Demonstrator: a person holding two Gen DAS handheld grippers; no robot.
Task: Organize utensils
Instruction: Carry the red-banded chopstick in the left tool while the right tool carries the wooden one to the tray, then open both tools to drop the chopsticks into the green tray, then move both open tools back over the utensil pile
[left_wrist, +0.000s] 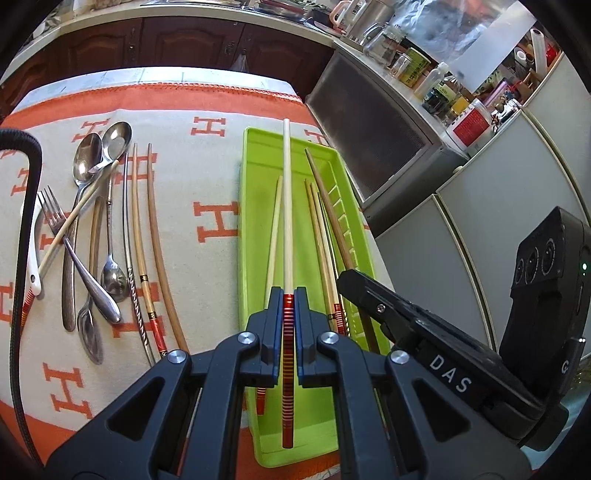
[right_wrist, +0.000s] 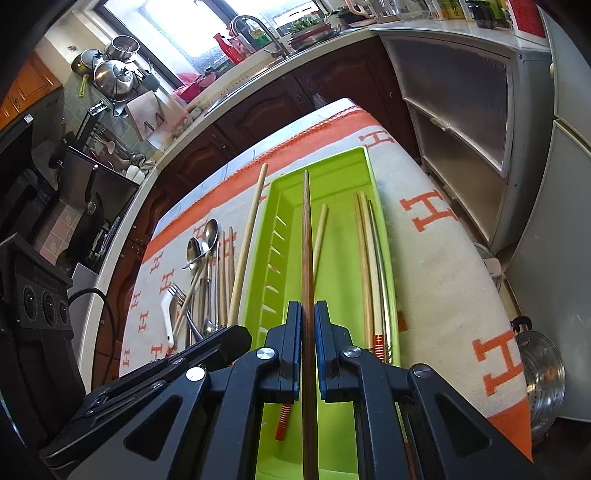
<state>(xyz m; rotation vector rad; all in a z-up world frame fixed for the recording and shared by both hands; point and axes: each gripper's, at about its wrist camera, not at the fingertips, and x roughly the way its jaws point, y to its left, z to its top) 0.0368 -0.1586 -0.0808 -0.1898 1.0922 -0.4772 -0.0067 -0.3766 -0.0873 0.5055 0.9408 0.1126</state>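
Observation:
My left gripper (left_wrist: 289, 297) is shut on a white chopstick (left_wrist: 287, 206) with a red striped end, held lengthwise over the green tray (left_wrist: 255, 221). My right gripper (right_wrist: 306, 308) is shut on a dark brown chopstick (right_wrist: 306, 240), also lengthwise over the tray (right_wrist: 340, 173). Both grippers hang side by side above the tray's near end. Each shows in the other's view: the brown chopstick (left_wrist: 328, 206) at the right, the white chopstick (right_wrist: 247, 251) at the left. Several chopsticks (left_wrist: 321, 240) lie inside the tray (right_wrist: 369, 266).
A heap of spoons, a fork and chopsticks (left_wrist: 92, 221) lies on the orange-and-cream cloth left of the tray. A black cable (left_wrist: 22, 221) hangs at the far left. Grey cabinets (left_wrist: 369, 140) stand close to the table's right. A steel pot lid (right_wrist: 543, 376) sits on the floor.

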